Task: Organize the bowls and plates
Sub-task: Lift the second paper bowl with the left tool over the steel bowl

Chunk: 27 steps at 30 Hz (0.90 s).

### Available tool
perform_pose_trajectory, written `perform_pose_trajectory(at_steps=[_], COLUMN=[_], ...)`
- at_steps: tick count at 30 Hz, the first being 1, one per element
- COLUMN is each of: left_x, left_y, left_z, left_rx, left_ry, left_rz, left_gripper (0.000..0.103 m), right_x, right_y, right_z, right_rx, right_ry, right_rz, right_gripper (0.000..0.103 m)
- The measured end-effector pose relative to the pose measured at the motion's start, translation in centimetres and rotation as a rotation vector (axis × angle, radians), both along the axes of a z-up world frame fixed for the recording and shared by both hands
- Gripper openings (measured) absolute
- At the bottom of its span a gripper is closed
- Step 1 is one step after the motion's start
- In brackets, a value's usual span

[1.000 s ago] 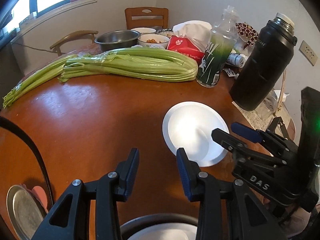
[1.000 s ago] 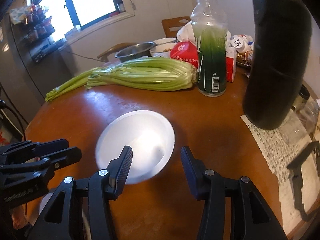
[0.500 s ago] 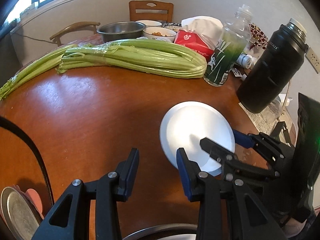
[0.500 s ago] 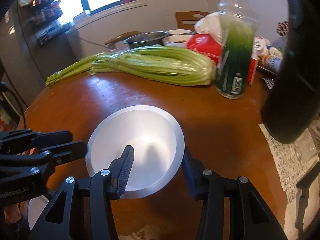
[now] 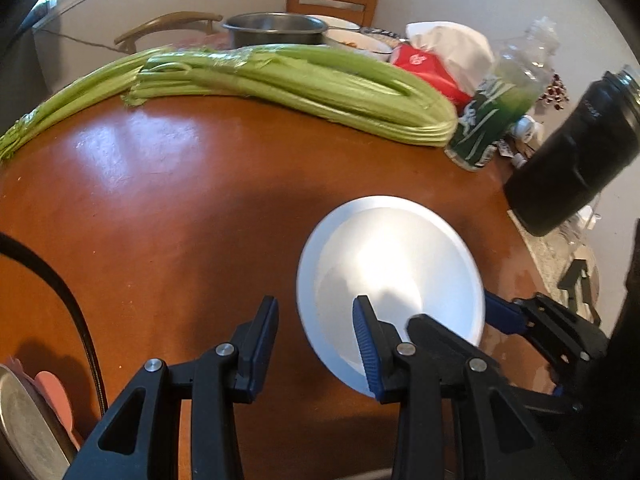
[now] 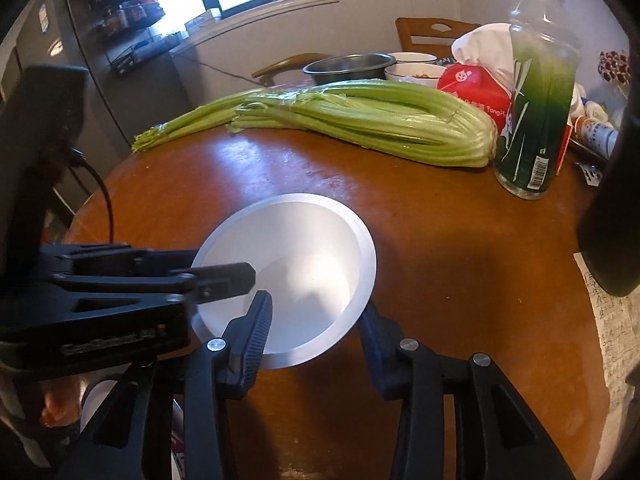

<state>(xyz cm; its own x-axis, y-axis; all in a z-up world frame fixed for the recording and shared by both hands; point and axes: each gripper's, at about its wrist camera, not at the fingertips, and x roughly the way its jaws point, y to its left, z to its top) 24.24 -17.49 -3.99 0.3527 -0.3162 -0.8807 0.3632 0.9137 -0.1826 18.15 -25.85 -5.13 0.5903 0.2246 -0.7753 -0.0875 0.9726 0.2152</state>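
Both wrist views closely share the white plate (image 5: 390, 264) (image 6: 296, 264).

White bowl (image 6: 304, 256) on reddish-brown table (image 6: 440, 248) (pale green celery (image 6: 360, 120) behind)

Plate (image 6: 296, 264) on table (image 6: 440, 280), near its front edge; behind it celery (image 6: 360, 120); bottle (image 6: 536, 120) right of celery.

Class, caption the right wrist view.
Both hand-held grippers straddle the white plate's rim, open, celery behind.
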Motion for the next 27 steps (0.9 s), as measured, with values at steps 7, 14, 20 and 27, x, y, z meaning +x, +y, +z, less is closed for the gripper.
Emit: perform_pose_trajectory(at_steps=[7,14,20,27], left_x=[0.1,-0.1,-0.9,-2.6], left_y=[-0.1,0.3,0.6,1.3], left_z=[0.0,0.2,1.3,3.7], left_rx=[-0.009,-0.024,-0.033,-0.043], left_ry=[-0.002,-0.002,-0.025,-0.078], left_rz=[-0.022,-0.014,-0.009,-0.013], left_gripper=[0.034,0.031,0.032,0.032], right_x=[0.2,0.0,-0.4,-2.0], right_y=[0.9,1.2,1.4,2.0], right_z=[0.1,0.3,1.3,3.4], right_rx=[0.001,-0.002,-0.004,-0.012], right_ry=[-0.004,0.001,-0.016,-0.065], right_rz=[0.017,0.012,0.012,0.019], right_gripper=[0.039,0.039,0.039,0.039])
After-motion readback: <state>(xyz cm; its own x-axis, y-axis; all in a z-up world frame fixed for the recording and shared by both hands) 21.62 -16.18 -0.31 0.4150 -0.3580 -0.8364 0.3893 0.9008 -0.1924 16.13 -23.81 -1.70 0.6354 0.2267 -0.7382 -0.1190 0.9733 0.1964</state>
